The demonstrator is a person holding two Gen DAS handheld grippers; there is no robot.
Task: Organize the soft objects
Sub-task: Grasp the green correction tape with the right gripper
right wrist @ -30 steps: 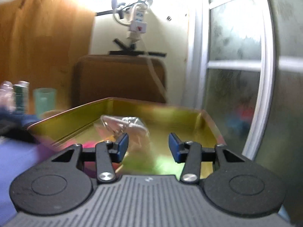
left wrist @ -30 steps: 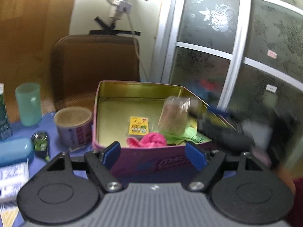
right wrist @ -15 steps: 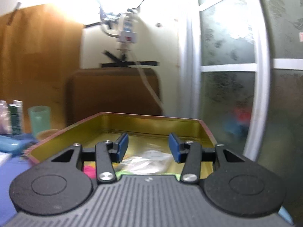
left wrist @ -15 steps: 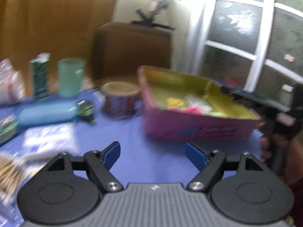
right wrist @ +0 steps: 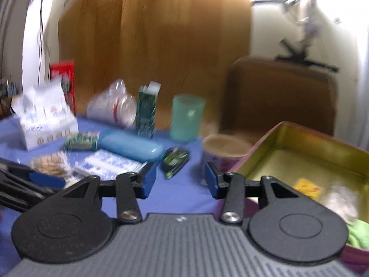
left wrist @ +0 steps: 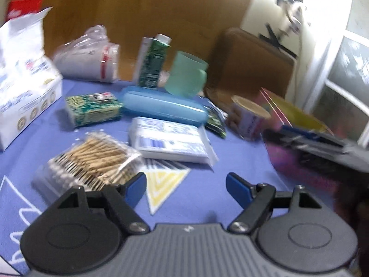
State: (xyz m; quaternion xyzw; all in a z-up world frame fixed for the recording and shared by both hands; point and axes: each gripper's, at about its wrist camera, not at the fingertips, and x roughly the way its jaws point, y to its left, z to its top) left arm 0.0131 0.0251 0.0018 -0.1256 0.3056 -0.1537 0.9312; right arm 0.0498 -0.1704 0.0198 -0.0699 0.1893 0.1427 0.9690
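Blue tablecloth (left wrist: 230,152), mint cup (left wrist: 185,76), pink tin (right wrist: 288,152)

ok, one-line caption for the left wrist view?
Open left gripper over a blue tablecloth, facing cotton swabs, tissue pack and blue case.

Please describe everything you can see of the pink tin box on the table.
The pink tin box is a rectangular metal tin, open with no lid on it, pink outside with blurred print, shiny gold inside. It sits flat on the blue tablecloth, right of the round tub, which stands close beside it. Inside lie a yellow packet, a clear plastic bag and something light green in the near corner. No gripper touches it.
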